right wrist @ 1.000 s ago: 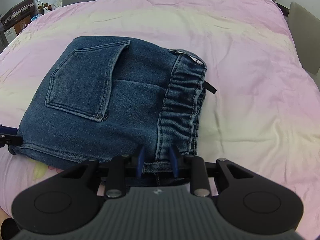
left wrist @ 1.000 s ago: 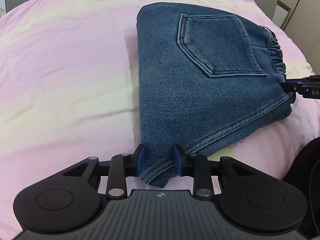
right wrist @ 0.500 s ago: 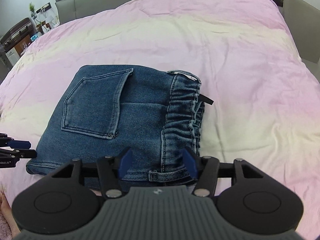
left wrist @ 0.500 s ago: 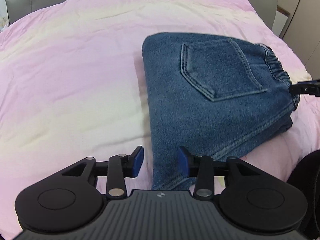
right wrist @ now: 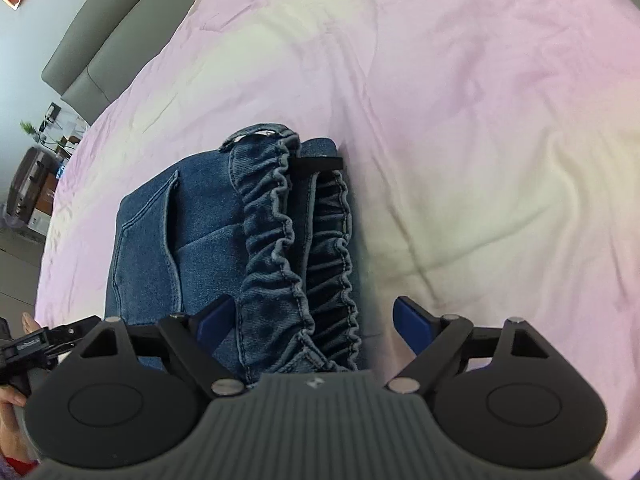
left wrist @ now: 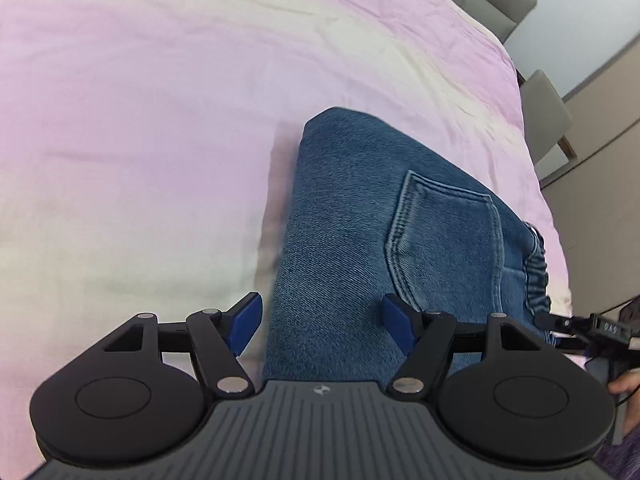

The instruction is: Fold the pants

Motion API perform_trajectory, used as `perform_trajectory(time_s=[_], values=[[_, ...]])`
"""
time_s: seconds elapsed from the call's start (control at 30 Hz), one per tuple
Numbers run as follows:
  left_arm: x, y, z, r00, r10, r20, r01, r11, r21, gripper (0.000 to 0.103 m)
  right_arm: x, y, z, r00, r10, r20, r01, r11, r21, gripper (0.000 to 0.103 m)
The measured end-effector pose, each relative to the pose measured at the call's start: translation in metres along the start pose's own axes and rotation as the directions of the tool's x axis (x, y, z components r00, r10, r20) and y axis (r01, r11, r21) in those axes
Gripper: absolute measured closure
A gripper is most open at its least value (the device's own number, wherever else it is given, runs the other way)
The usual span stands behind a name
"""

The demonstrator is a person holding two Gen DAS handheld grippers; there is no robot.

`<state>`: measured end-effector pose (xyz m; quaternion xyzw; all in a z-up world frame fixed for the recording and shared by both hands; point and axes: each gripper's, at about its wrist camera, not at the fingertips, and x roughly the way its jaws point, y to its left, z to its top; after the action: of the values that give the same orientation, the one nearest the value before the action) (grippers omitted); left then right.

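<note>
The folded blue denim pants lie as a compact stack on the pink bedspread, back pocket facing up. My left gripper is open above the stack's near folded edge, holding nothing. In the right wrist view the pants show their elastic waistband with a black loop. My right gripper is open with its fingers on either side of the waistband's near end, apart from it. Each gripper's tip shows at the edge of the other's view.
The bedspread reaches far around the pants. A grey headboard and a side table with small items stand at the left. A grey chair stands past the bed's right edge.
Both grippers let go of the pants and opened wide. Both have tilted and moved closer over the stack. The pants now lie flat on the bed.
</note>
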<state>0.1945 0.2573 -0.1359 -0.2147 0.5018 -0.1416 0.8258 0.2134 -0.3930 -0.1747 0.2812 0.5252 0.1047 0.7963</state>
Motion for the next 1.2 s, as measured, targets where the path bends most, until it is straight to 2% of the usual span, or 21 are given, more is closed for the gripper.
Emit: perform_trajectory(time_s=[0.17, 0.23, 0.47, 0.57, 0.63, 0.7, 0.8, 0.9, 1.03, 1.2], values=[[0.02, 0.007, 0.002, 0.999, -0.051, -0.017, 0.05, 0.996, -0.068, 0.016, 0.025, -0.014, 0.006, 0.995, 0.08, -0.057, -0.076, 0.994, 0.075, 0.02], [0.028, 0.007, 0.003, 0.998, -0.048, -0.03, 0.045, 0.996, -0.079, 0.015, 0.034, -0.016, 0.011, 0.992, 0.107, -0.071, -0.1, 0.991, 0.09, 0.019], [0.041, 0.011, 0.005, 0.996, -0.076, -0.05, 0.071, 0.992, -0.109, 0.015, 0.053, -0.013, 0.025, 0.981, 0.15, -0.12, -0.142, 0.987, 0.074, 0.019], [0.044, 0.004, 0.005, 0.997, -0.062, -0.044, 0.057, 0.994, -0.092, 0.019, 0.059, -0.011, 0.026, 0.981, 0.152, -0.12, -0.143, 0.986, 0.082, 0.019], [0.043, 0.004, 0.004, 0.997, -0.071, -0.041, 0.067, 0.994, -0.09, 0.029, 0.064, -0.007, 0.026, 0.983, 0.144, -0.113, -0.135, 0.987, 0.081, 0.018], [0.041, 0.003, 0.003, 0.996, -0.075, -0.042, 0.071, 0.993, -0.095, 0.032, 0.066, -0.004, 0.026, 0.984, 0.142, -0.107, -0.134, 0.988, 0.078, 0.02], [0.035, -0.003, 0.0, 0.997, -0.069, -0.025, 0.067, 0.995, -0.077, 0.039, 0.061, -0.001, 0.022, 0.986, 0.132, -0.099, -0.126, 0.99, 0.065, 0.028], [0.029, -0.013, -0.003, 0.998, -0.063, -0.002, 0.063, 0.995, -0.077, 0.054, 0.057, 0.01, 0.021, 0.989, 0.115, -0.092, -0.111, 0.993, 0.05, 0.037], [0.023, -0.024, -0.001, 0.998, -0.053, 0.014, 0.054, 0.997, -0.059, 0.061, 0.042, 0.016, 0.019, 0.991, 0.104, -0.08, -0.102, 0.994, 0.026, 0.047], [0.007, -0.039, 0.0, 0.997, -0.068, 0.04, 0.069, 0.997, -0.029, 0.068, 0.02, 0.03, 0.017, 0.993, 0.104, -0.054, -0.104, 0.995, -0.001, 0.052]])
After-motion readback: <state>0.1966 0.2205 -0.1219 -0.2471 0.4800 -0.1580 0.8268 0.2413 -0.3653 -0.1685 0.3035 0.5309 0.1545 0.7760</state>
